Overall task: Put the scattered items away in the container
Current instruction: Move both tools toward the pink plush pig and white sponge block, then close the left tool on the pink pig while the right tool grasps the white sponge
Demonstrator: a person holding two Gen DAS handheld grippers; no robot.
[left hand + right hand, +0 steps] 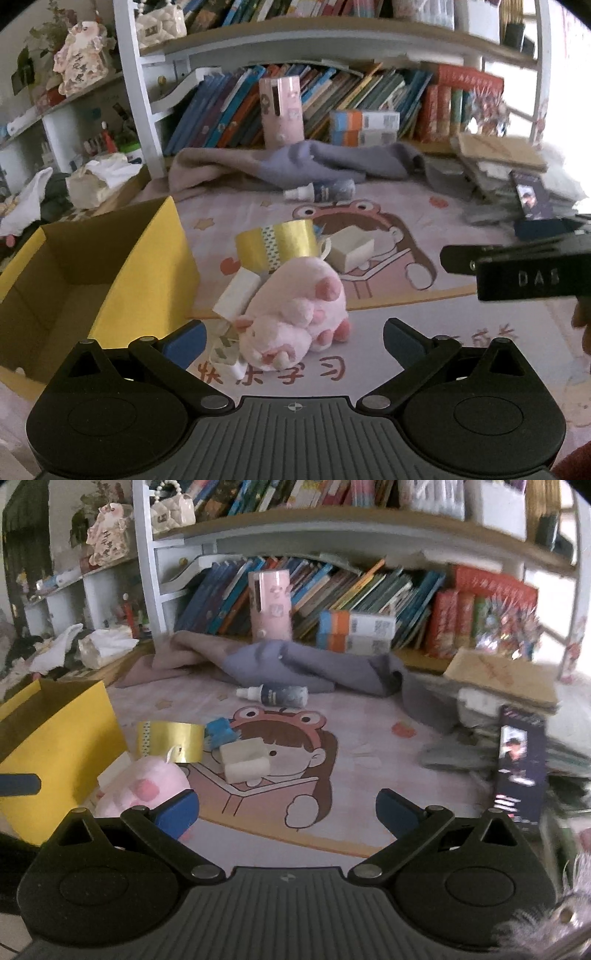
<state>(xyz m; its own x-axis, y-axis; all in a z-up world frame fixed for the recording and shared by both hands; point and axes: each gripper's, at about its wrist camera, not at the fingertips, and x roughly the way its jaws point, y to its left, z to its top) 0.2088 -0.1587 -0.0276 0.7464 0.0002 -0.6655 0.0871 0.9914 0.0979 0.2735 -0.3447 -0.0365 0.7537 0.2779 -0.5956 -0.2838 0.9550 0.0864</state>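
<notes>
Left gripper (293, 338) spread wide, empty, framing pink plush toy (295, 314) on counter beside open yellow box (144, 266), likely first pick. Right gripper (287, 808) also spread, empty, waiting nearby.

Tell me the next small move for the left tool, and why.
Probably ease the left tool forward and down so its open jaws straddle the pink plush toy, then close. The toy lies right ahead of the tool, nearest of the scattered items, with the open yellow box just to its left for a short drop. The right tool is open too, with only bare mat between its jaws.
</notes>
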